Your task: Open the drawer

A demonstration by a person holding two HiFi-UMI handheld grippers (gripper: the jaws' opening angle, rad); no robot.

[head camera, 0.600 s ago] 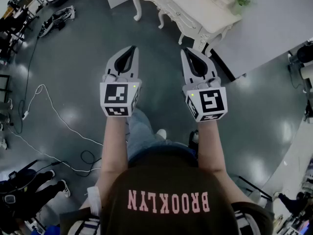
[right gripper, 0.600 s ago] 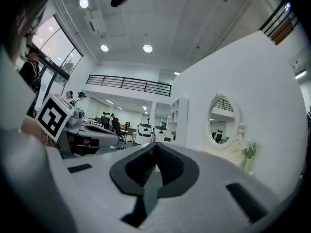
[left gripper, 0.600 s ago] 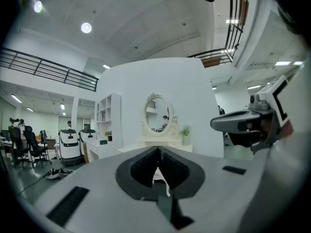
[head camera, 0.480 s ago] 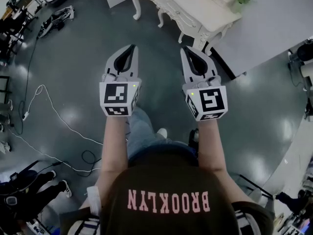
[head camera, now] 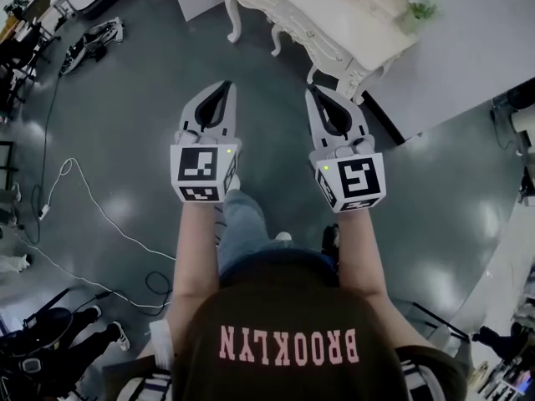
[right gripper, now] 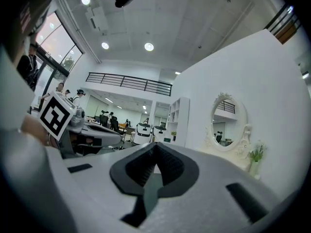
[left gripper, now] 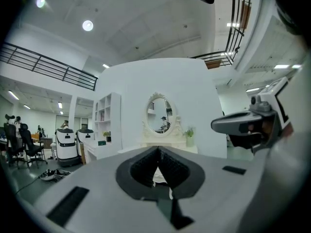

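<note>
Head view: we are holding left gripper (head camera: 226, 85), right gripper (head camera: 312, 91) clear of dressing table (head camera: 351, 11); drawer (head camera: 323, 43) looking closed. Left gripper view: jaws meeting, empty. Right gripper view: likewise. Approach, grasp, pull remaining.

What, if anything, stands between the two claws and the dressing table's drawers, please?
Nothing visible does: only grey floor lies between the left claw, the right claw and the white dressing table ahead.
</note>
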